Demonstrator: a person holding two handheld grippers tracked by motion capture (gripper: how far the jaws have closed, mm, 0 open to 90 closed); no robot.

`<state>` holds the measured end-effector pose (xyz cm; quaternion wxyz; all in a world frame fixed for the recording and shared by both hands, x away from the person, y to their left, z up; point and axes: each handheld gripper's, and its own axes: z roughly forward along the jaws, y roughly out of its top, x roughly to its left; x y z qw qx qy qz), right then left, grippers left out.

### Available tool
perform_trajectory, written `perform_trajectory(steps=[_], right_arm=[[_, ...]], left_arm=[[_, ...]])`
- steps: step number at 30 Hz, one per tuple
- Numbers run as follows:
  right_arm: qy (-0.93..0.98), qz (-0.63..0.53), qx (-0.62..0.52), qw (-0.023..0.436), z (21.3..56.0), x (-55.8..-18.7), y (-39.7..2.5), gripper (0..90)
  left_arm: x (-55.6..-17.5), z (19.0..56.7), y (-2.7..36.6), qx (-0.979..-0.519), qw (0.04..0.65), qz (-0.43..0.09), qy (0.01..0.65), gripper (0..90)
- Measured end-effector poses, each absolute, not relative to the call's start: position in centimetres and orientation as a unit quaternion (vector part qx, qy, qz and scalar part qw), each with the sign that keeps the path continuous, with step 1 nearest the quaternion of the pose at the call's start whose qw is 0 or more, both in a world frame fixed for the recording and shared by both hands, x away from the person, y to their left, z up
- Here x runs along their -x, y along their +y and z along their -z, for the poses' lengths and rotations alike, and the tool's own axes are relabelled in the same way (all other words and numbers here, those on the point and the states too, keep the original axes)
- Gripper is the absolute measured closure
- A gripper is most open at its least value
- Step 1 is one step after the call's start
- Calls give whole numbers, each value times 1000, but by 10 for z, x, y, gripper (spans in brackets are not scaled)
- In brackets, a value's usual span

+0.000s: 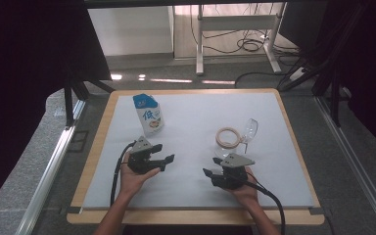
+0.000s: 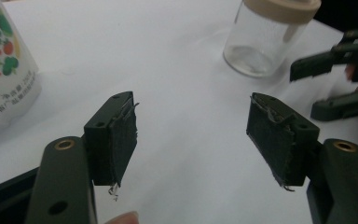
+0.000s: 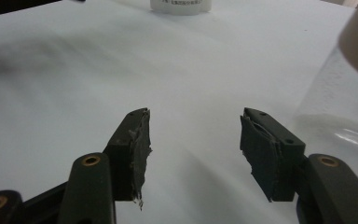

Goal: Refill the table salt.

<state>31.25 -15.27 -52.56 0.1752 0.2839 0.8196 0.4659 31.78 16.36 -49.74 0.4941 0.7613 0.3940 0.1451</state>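
White counter [image 1: 191,161], both grippers low in frame, jaws apart and empty. Jar [image 1: 235,137] lies tipped right of centre, mouth facing us, just above the right gripper [image 1: 210,175]; left gripper [image 1: 165,161] sits farther, below the carton [image 1: 148,115].

left tool [image 1: 168,161] — black, grey plate | right tool [image 1: 208,174] — black, cable
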Motion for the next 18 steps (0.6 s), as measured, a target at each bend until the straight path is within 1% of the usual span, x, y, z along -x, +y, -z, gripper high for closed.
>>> perform_trajectory(steps=[13,18], right_arm=[[826,-463,-273,171,520,-311,-124,421],[830,-460,-268,170,521,-312,-123,421]], left_arm=[[-317,491,184,-747,495,-165,411,331],[-319,495,189,-747,488,-166,420,332]])
